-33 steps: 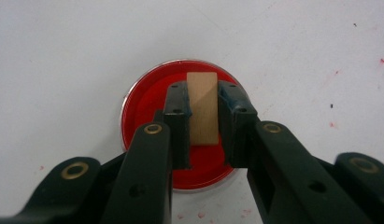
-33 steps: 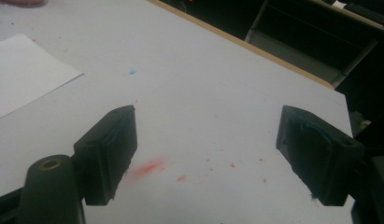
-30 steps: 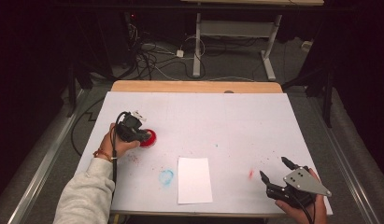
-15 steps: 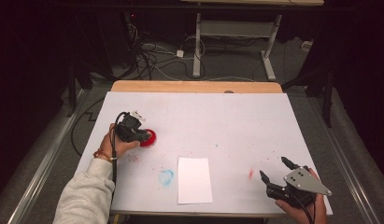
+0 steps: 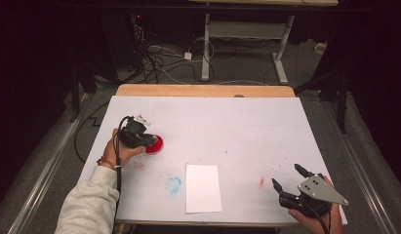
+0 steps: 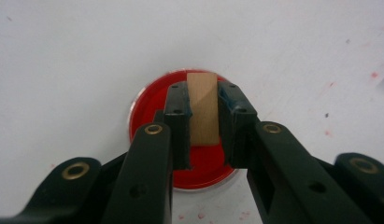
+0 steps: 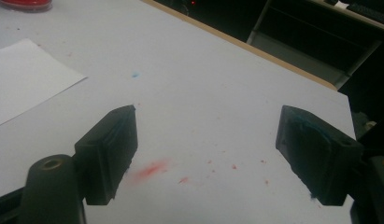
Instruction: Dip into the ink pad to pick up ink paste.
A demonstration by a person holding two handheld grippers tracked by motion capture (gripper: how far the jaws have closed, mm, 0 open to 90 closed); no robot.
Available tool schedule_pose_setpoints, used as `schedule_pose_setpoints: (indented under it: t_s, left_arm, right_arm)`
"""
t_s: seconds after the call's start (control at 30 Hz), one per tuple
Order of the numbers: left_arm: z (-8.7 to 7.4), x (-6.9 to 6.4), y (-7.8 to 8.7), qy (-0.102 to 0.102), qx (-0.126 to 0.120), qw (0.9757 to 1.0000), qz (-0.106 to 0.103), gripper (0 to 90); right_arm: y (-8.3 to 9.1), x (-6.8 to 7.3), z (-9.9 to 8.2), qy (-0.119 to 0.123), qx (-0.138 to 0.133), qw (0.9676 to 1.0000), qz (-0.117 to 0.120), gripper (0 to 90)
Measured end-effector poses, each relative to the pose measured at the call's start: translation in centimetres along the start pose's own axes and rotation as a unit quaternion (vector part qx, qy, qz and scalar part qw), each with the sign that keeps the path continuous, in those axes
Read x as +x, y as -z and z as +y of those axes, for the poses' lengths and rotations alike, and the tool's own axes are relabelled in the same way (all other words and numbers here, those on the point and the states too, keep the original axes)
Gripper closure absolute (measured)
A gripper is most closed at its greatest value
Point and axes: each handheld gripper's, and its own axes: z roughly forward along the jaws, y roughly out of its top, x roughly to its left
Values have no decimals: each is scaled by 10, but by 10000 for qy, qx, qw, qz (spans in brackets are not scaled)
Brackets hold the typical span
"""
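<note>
I have the left gripper (image 6: pixel 202 109) pinching a wooden stamp block (image 6: pixel 202 108) upright over the red ink pad (image 5: pixel 154 145) near the worktop's left edge, to load ink. Right gripper (image 5: pixel 287 181) waits spread by the near right corner, beside the white paper (image 5: pixel 203 187).

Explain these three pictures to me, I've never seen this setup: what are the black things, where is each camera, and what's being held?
A person holds hand-operated tongs in each hand. The high view looks down on the white table; the other two cameras ride on the tongs and look along their black jaws. The left tongs are shut on a small wooden block, poised over a round red ink pad, likely a stamp being inked. The right tongs stand open and empty near the table's front right corner. A white sheet of paper lies at the front, amid red and blue smudges.
</note>
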Motion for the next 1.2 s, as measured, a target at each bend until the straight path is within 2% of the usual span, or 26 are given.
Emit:
schedule_pose_setpoints:
  t_s: [0.07,0.27,0.33,0.43,0.5,0.57,0.67,0.7,0.77,0.93,1.17,1.2]
  left_arm:
    - [1,0,10,-36,-87,9999,75,739]
    - [3,-3,50,-50,-590,9982,112,740]
    - [4,-6,63,-82,-705,9972,217,739]
    - [7,-10,74,-132,-856,9959,257,739]
    - [8,-11,76,-202,-845,9958,289,739]
    - [8,-11,74,-191,-787,9964,259,739]
    - [6,-8,58,-154,-575,9980,224,739]
    - [6,-8,58,-154,-575,9980,224,739]
    - [5,-5,43,-118,-344,9991,196,739]
    - [0,2,12,-9,61,9999,99,739]
    - [-3,5,-8,-45,309,9995,16,739]
    - [-4,5,-8,8,246,9997,-3,739]
  right_arm:
    - [0,-1,0,-15,2,10000,-8,214]
    - [0,0,-1,-53,6,10000,63,214]
    - [1,0,0,-36,-14,10000,60,213]
    - [2,0,-2,32,5,10000,76,214]
    - [1,0,-2,-9,27,10000,72,214]
    - [1,0,-3,-34,42,9999,106,213]
    - [2,3,-3,20,67,9998,167,213]
    - [1,3,-3,67,75,9998,167,213]
    - [1,4,-3,61,102,9998,145,214]
    - [-1,4,-3,98,158,9997,137,213]
    - [-2,4,-4,79,206,9997,120,213]
    - [-2,3,-4,96,215,9996,125,212]
